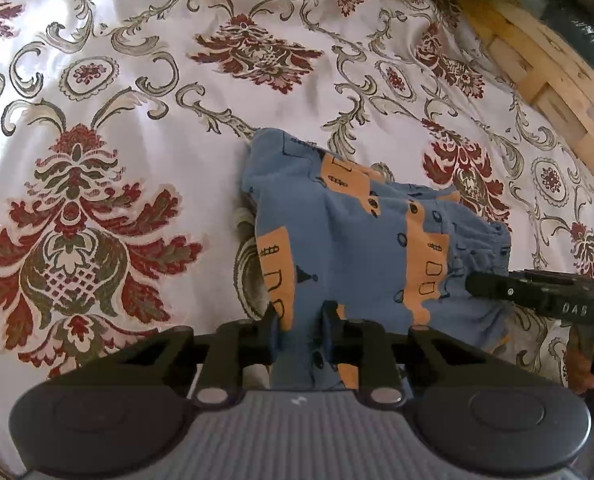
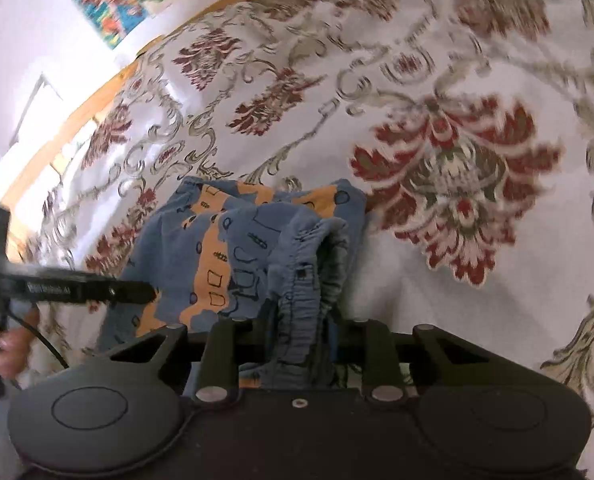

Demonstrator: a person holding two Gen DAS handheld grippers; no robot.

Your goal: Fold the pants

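Your left gripper [image 1: 299, 330] and right gripper [image 2: 297, 336] are both clamped on the pants [image 1: 349, 232], which hang bunched over the near part of the bedspread [image 1: 137, 120]. A weak pinch could let one layer slip and skew the fold. The bed's wooden frame [image 1: 545, 80] lies far right, out of the way.

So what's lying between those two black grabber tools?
Only the blue-and-orange patterned pants; left gripper and right gripper each clamp it, seen in the left wrist view.
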